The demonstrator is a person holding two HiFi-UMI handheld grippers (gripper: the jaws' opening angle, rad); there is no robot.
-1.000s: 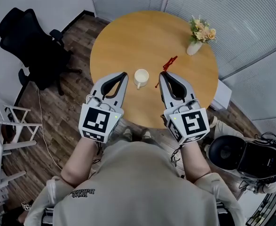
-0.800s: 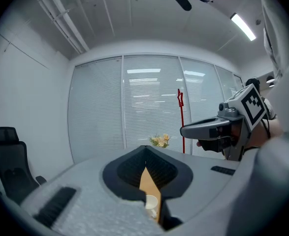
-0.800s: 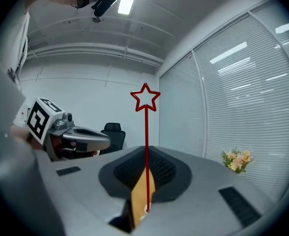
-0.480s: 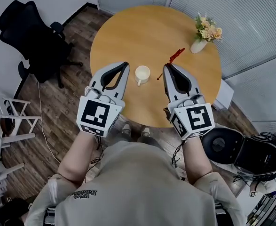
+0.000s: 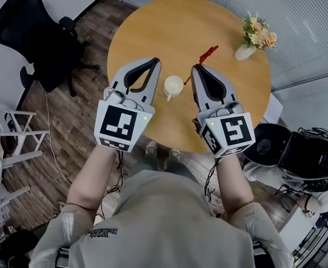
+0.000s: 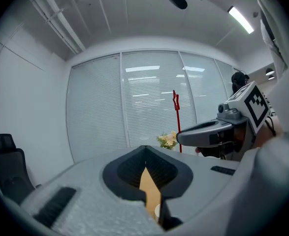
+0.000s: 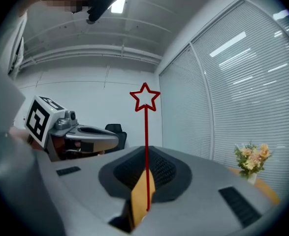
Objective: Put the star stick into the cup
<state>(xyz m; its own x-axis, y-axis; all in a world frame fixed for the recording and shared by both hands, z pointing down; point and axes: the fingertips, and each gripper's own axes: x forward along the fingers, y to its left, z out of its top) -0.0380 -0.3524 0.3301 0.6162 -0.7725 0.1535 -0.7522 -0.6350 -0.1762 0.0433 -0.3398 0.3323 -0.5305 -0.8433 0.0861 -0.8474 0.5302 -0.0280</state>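
Both grippers have moved up and forward over the round wooden table (image 5: 169, 27) compared with a second ago, and the star stick (image 5: 207, 53) has travelled with the right one. The right gripper (image 5: 194, 67) has its jaws closed on the thin red stick low on its shaft. The right gripper view shows the stick standing straight up from between the jaws, with the outlined star at the top. In the head view the stick slants away from the person, and its short lower end shows just beside the right rim of the white cup (image 5: 174, 86). The cup stands on the table between the two grippers and is not touched by either. The left gripper (image 5: 152, 61) hangs to the left of the cup with its jaws brought together on nothing; its own view shows only a sliver of table through them. A small vase of flowers (image 5: 245, 52) stands well apart at the far right edge. The stick looks lifted and under control, so what remains is to bring its lower end over the cup's mouth and lower it in.
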